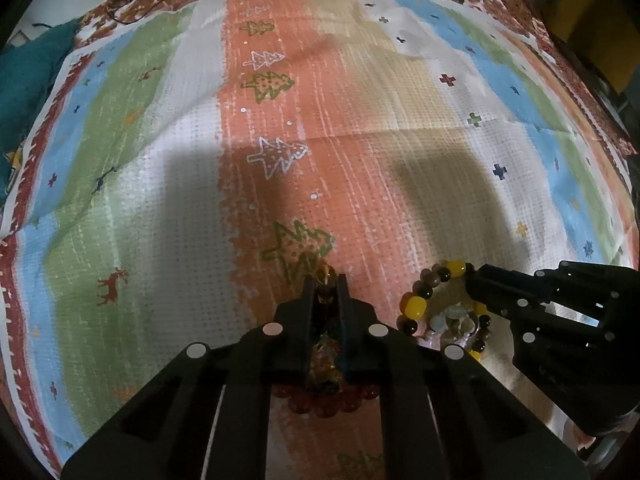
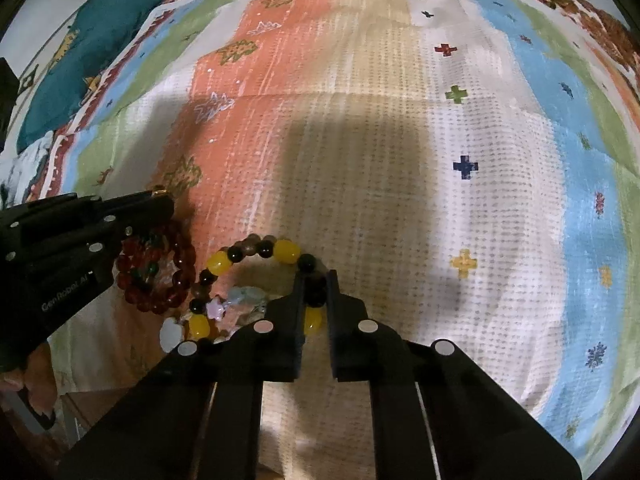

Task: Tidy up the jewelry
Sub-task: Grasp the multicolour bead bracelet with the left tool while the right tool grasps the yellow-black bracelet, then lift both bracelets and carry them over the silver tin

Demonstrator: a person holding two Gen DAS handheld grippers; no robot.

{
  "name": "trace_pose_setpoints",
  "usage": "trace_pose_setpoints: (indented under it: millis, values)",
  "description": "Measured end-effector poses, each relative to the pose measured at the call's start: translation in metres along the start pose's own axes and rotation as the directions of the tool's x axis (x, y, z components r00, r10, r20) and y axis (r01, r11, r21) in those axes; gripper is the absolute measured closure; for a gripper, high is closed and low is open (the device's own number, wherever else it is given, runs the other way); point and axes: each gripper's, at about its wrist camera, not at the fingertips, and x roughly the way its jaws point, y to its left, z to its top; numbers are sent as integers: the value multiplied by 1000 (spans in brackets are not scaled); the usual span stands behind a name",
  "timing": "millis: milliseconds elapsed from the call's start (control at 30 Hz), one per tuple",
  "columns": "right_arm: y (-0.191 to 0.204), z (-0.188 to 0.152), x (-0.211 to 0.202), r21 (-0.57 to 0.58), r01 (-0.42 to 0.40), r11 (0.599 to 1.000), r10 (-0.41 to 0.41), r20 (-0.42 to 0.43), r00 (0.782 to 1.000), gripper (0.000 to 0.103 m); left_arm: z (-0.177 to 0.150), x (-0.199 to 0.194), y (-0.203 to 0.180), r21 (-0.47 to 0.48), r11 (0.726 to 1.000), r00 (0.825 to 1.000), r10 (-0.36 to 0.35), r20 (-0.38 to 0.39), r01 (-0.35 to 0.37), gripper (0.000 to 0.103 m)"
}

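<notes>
- My left gripper [image 1: 325, 280], at lower centre of its view, is clamping an amber bead strand [image 1: 326, 354], with the red bead bracelet [image 1: 324, 400] lying beneath it.
- My right gripper [image 2: 314, 280] is pinching the yellow-and-black bracelet [image 2: 256, 254] at lower centre, over the striped cloth [image 2: 360, 140].

Yellow-black bead bracelet [image 2: 256, 256] beside dk red bracelet [image 2: 160, 276], both on cloth.
</notes>
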Motion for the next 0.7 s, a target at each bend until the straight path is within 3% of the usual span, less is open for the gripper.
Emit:
trace_pose_setpoints:
  millis: [700]
  values:
    - [24,-2,-54,-59,-26,998,33,117,993,92,-5,-46,5,-34,998,996,-45,83,48,94]
